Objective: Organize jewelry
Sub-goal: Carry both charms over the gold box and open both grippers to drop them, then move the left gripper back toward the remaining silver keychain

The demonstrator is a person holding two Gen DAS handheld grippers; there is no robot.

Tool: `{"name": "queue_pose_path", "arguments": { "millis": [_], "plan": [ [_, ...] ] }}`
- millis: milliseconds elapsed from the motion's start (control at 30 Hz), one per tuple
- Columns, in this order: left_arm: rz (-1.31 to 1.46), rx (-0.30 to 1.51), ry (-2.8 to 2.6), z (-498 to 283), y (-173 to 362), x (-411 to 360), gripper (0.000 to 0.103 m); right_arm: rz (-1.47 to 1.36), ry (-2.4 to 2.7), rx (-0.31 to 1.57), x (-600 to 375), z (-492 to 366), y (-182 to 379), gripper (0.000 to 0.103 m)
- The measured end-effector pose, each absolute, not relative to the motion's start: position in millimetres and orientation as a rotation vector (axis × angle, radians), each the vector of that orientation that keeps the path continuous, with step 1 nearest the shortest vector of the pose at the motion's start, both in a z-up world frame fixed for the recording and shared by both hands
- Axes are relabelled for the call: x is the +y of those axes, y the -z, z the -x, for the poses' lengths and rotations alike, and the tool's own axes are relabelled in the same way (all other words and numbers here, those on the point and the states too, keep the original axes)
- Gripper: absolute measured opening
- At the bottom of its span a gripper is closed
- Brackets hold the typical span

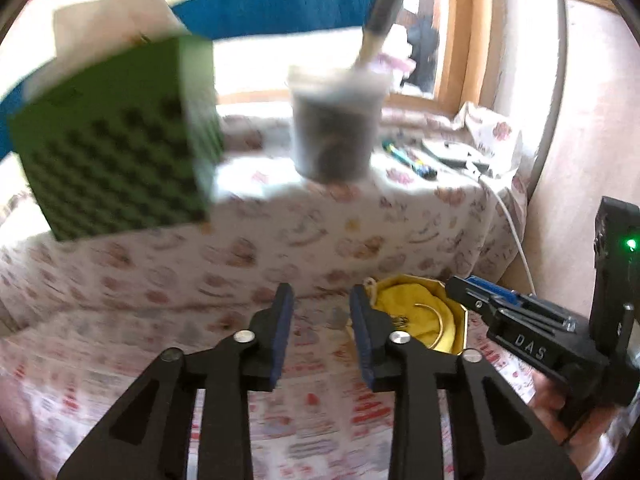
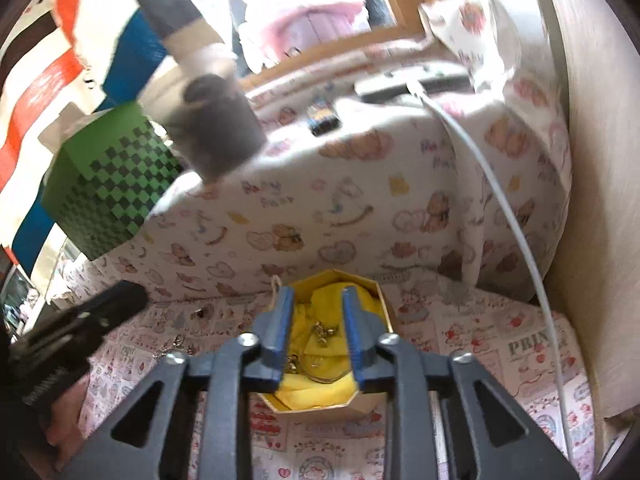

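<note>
An octagonal cardboard box (image 2: pixel 362 406) lined with yellow cloth lies on the printed cloth. Small gold pieces (image 2: pixel 324 330) and a thin gold bangle (image 2: pixel 320 378) lie inside it. My right gripper (image 2: pixel 317 312) hovers over the box, open, with nothing pressed between its blue pads. Left of the box my left gripper (image 1: pixel 322 320) stands open and empty over the cloth, and the same box (image 1: pixel 404 304) shows beside its right finger. A few loose chain pieces (image 2: pixel 176 346) lie on the cloth to the left of the box. The left gripper (image 2: pixel 120 296) appears blurred at the left edge of the right wrist view.
A green checkered box (image 1: pixel 116 140) and a clear plastic cup (image 1: pixel 336 132) with dark contents stand on a raised, cloth-covered ledge behind. Pens (image 1: pixel 408 158) and a white cable (image 2: pixel 500 208) lie on the ledge at right. A wall closes the right side.
</note>
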State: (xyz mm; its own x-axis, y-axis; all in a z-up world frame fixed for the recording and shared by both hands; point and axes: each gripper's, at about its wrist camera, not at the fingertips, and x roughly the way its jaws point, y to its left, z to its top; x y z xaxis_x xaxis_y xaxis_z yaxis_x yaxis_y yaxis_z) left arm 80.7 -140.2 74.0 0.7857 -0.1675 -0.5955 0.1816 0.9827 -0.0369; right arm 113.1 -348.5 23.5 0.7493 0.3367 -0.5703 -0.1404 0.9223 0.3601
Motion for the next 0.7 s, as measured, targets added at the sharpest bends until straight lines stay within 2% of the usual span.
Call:
{"name": "queue_pose_path", "arguments": {
  "millis": [67, 100, 167, 233, 300, 367, 433, 500, 567, 700],
  "plan": [
    [-0.03, 0.596, 0.167, -65.7, -80.2, -125.6, 0.034, -0.28, -0.276, 0.646, -341.6, -104.3, -31.1, 0.028],
    [-0.03, 0.578, 0.157, -58.2, -82.0, -116.4, 0.04, -0.278, -0.276, 0.636, -339.7, -101.7, -33.1, 0.034],
    [-0.041, 0.544, 0.131, -49.6, -83.9, -105.4, 0.052, -0.262, -0.276, 0.609, -332.8, -95.6, -36.9, 0.041],
    [-0.062, 0.502, 0.093, -41.3, -84.2, -94.2, 0.074, -0.229, -0.275, 0.593, -324.0, -92.0, -38.4, 0.043],
    [-0.071, 0.465, 0.053, -36.7, -81.3, -81.9, 0.083, -0.198, -0.265, 0.576, -315.7, -88.6, -37.8, 0.055],
    [-0.069, 0.444, 0.024, -37.0, -76.9, -69.0, 0.087, -0.176, -0.253, 0.56, -308.3, -86.6, -35.2, 0.064],
    [-0.051, 0.447, 0.016, -40.9, -68.8, -55.5, 0.093, -0.164, -0.239, 0.558, -303.6, -86.3, -32.6, 0.077],
    [-0.034, 0.461, -0.007, -44.6, -58.8, -42.5, 0.094, -0.163, -0.224, 0.551, -299.9, -86.7, -29.5, 0.091],
    [-0.045, 0.489, -0.03, -51.5, -48.8, -33.2, 0.094, -0.157, -0.209, 0.544, -297.0, -86.9, -26.8, 0.098],
    [-0.032, 0.581, -0.077, -70.6, -29.0, -10.2, 0.095, -0.158, -0.199, 0.536, -291.3, -84.3, -23.7, 0.103]
  ]
}}
